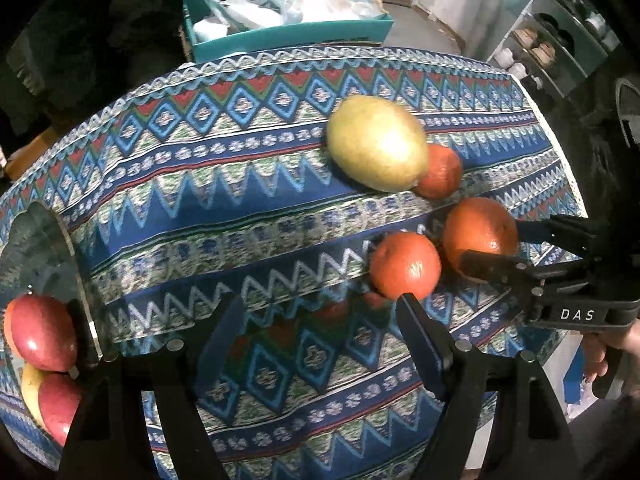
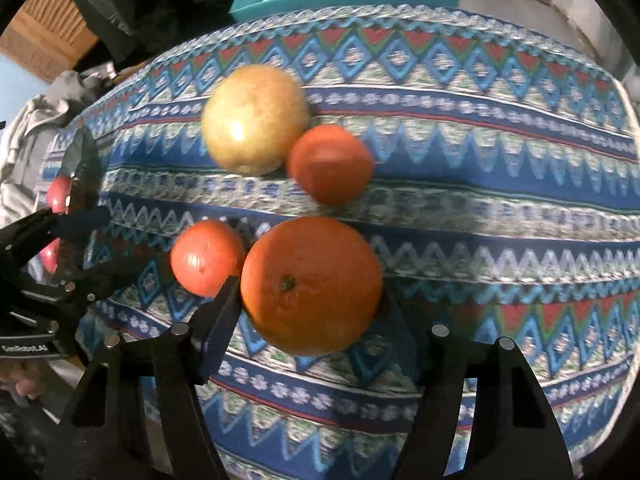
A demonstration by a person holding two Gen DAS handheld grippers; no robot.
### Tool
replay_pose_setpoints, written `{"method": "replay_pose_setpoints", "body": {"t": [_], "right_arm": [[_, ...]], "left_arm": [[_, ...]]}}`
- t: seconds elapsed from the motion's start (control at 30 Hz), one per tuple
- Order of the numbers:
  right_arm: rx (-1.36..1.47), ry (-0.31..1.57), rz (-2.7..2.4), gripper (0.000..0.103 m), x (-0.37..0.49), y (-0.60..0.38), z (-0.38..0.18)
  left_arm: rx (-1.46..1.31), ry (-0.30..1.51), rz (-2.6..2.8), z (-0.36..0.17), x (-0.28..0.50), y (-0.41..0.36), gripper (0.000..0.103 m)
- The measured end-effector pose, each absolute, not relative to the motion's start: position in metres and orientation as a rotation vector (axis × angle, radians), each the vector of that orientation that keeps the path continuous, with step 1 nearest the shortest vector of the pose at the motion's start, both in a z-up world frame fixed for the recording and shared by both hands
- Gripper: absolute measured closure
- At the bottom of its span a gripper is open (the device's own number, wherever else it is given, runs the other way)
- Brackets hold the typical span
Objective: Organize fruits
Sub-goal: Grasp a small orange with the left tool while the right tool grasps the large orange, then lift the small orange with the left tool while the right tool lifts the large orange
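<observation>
1. Your right gripper has its jaws either side of the big orange; whether the pads already press on it is hard to tell, the far one being hidden.
2. Your left gripper stands apart and empty, one finger just under the small orange.
3. Both oranges sit near the table's front edge, on the patterned cloth; the yellow fruit and another small orange lie further back.
4. The big orange should be firm, rounded and a little slick: grip across its widest middle.
5. Only the left view shows the red apples in a glass bowl at the left edge.
</observation>
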State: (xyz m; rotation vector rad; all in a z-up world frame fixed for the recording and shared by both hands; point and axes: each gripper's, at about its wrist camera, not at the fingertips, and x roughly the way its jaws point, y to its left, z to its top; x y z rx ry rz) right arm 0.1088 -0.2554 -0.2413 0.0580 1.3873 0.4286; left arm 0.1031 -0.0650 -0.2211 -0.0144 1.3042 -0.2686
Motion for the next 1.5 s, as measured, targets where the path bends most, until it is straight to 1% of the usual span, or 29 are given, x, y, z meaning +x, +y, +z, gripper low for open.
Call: {"method": "replay_pose_setpoints", "body": {"t": [0.4,0.63,0.93,1.2,1.23,1.27,1.3,1.37,1.5], "right_arm": [[0.024,1.324,0.293,0.034,0.105,-0.309,-0.231],[0.024,1.342,0.292,0.034,0.106,-0.306,-0.250],[0.065,1.330,0.313,0.034,0.106,-0.316,-0.250],[0.076,1.326,0.292,0.034,0.103,-0.326,-0.248],[0.073,1.323,0.289,0.034,0.103,-0.327,-0.248],[0.072,1.322,0.289,0.034,0.102,-0.327,-0.247],[0.071,1.321,0.291,0.034,0.102,-0.328,-0.247],[0.069,1.320,0.288,0.034,0.102,-0.329,-0.246],[0.057,1.310,0.276,0.034,0.101,-0.328,-0.242]], "left_arm": [[-0.032,1.315,-0.325,-0.233,0.117,-0.111,0.023],[-0.065,1.335,-0.328,-0.242,0.127,-0.129,0.023],[-0.133,1.365,-0.311,-0.257,0.144,-0.140,0.023],[-0.158,1.356,-0.310,-0.261,0.149,-0.147,0.024],[-0.161,1.356,-0.311,-0.262,0.150,-0.148,0.029],[-0.163,1.357,-0.317,-0.262,0.151,-0.149,0.037],[-0.159,1.358,-0.322,-0.263,0.152,-0.155,0.041],[-0.129,1.363,-0.327,-0.265,0.152,-0.161,0.053],[-0.100,1.344,-0.328,-0.264,0.147,-0.163,0.054]]}}
